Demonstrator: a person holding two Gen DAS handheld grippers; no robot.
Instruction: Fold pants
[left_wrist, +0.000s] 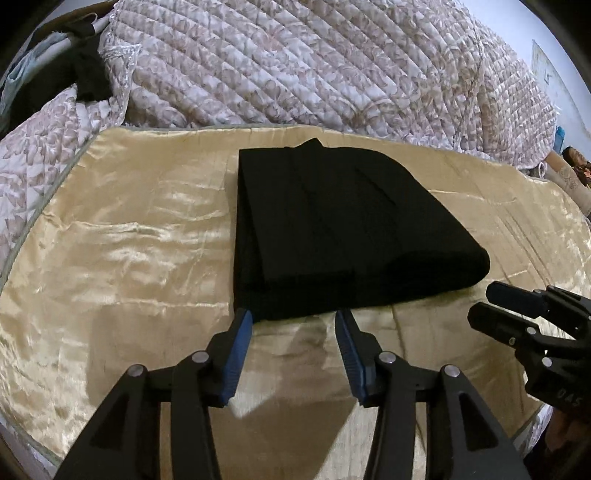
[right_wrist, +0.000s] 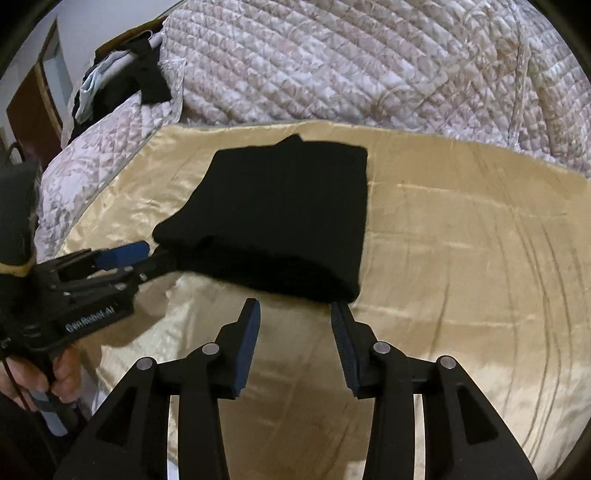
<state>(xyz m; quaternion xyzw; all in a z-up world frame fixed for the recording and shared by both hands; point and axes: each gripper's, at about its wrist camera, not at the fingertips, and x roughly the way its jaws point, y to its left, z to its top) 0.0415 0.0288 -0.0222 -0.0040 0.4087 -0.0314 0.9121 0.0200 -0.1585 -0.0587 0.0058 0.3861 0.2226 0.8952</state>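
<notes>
One pair of black pants (left_wrist: 332, 225), folded, on one gold satin sheet (left_wrist: 122, 236); two grippers at the pants' near edge, the left gripper (left_wrist: 294, 317) and the right gripper (right_wrist: 294, 308); one quilted floral bedspread (left_wrist: 295, 62) behind the pants; one heap of dark clothes (left_wrist: 77, 70) beyond the sheet's far corner.

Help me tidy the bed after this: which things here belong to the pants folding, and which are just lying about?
Part of the job:
- black pants, folded into a compact stack
- gold satin sheet under them
- left tool, open
- right tool, open

Just lying about:
- quilted floral bedspread
- pile of dark and light clothes at the far left corner
</notes>
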